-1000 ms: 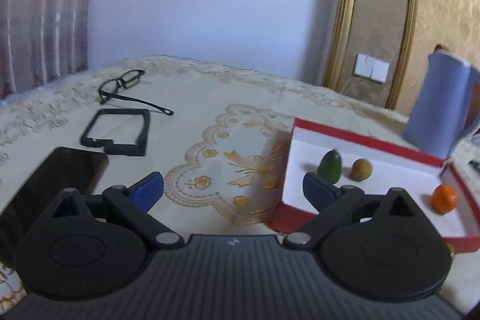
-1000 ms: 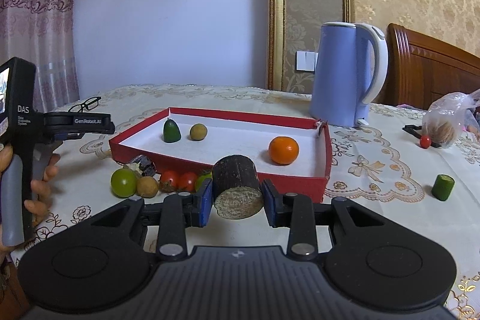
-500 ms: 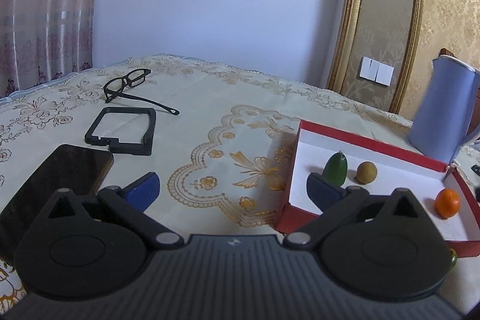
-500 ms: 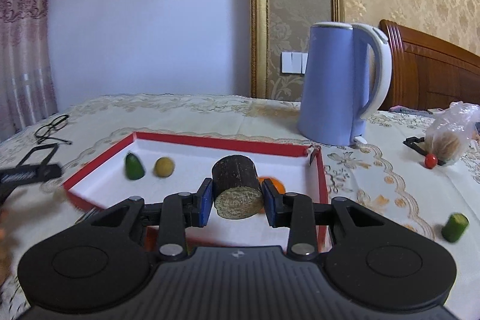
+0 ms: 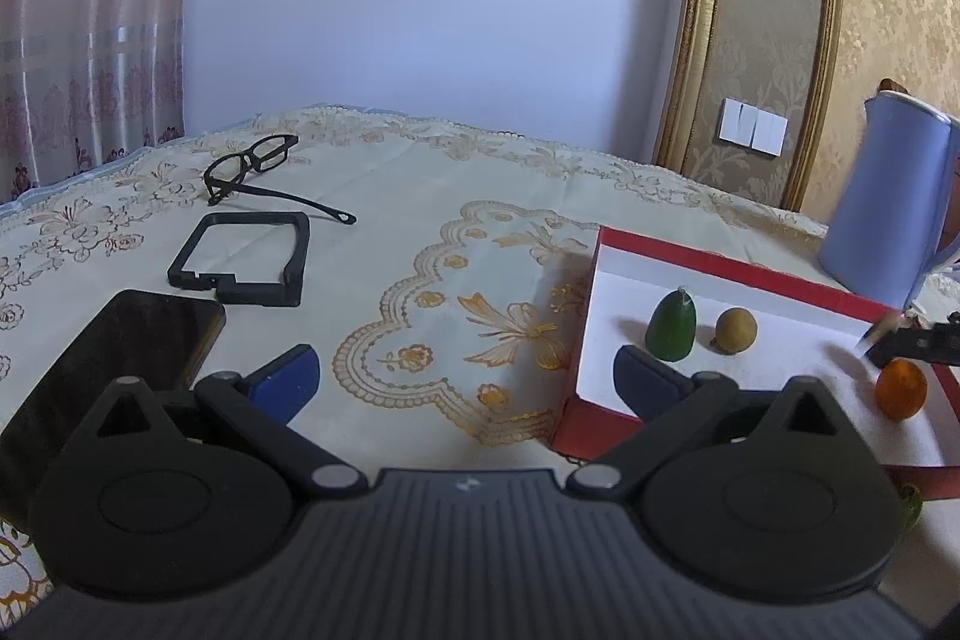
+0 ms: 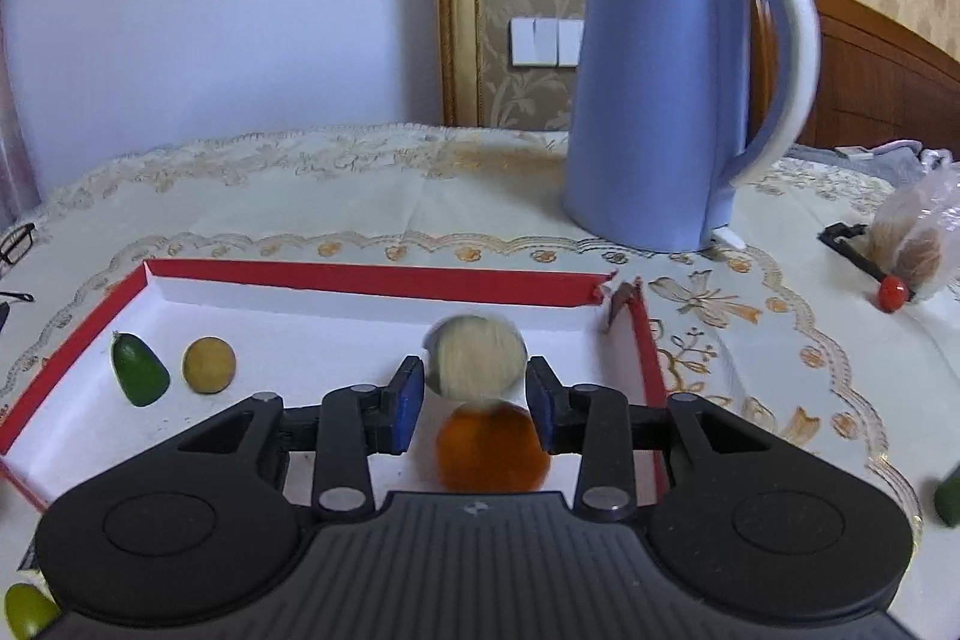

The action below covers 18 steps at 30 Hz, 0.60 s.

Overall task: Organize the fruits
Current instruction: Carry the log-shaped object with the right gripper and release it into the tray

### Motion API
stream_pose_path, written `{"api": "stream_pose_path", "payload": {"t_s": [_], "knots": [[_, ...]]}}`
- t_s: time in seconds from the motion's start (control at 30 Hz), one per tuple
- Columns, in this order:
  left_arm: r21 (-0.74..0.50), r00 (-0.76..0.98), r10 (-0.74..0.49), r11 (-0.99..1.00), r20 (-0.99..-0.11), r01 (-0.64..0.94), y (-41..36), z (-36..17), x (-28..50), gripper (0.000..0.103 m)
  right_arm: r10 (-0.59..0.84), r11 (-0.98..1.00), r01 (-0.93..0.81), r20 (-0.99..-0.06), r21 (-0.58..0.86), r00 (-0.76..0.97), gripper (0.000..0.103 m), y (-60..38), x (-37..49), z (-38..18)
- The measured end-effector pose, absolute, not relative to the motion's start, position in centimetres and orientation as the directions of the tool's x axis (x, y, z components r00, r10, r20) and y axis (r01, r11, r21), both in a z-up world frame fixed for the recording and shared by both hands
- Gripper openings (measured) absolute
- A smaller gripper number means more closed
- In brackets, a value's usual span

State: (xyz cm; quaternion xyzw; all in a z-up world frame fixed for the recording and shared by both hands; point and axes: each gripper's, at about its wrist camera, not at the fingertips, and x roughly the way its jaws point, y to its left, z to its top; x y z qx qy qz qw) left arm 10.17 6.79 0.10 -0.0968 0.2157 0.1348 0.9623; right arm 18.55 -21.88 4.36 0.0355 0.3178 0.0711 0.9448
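Right tool (image 6: 474, 403) parted, blurred cut fruit (image 6: 475, 359) between pads; left tool (image 5: 465, 376) wide, empty.

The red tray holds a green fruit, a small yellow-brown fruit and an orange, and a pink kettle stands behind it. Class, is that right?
Not quite. The kettle is blue, not pink, as the right wrist view shows. The rest holds: the red tray has the green fruit, yellow-brown fruit and orange in it.

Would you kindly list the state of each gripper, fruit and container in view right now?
Left gripper: open, empty.
Right gripper: open.
Cut fruit piece: blurred, between the parted fingers over the box.
Red box: lidless, holding fruit.
Orange: inside the box.
Green fruit: inside the box.
Kettle: upright, behind the box.
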Motion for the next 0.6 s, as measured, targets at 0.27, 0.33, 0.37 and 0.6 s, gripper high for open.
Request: {"api": "stream_pose_path", "payload": {"t_s": [0.27,0.33,0.37,0.6], "knots": [[-0.133,0.862,0.219,0.942,-0.457,-0.309,6.9,0.0,10.2,0.103,0.240,0.970,-0.189,-0.469,0.154,0.850,0.052,-23.2,7.8,5.8],[-0.124,0.858,0.225,0.941,-0.461,-0.314,6.8,0.0,10.3,0.103,0.274,0.962,-0.230,-0.492,0.150,0.826,0.052,-22.8,6.5,5.2],[-0.119,0.856,0.228,0.942,-0.464,-0.315,6.7,-0.1,10.3,0.103,0.281,0.959,-0.248,-0.507,0.134,0.815,0.052,-22.3,6.2,4.9],[-0.121,0.855,0.224,0.942,-0.468,-0.313,6.9,-0.1,10.3,0.103,0.330,0.938,-0.329,-0.566,0.107,0.756,0.051,-19.7,6.7,3.6]]}}
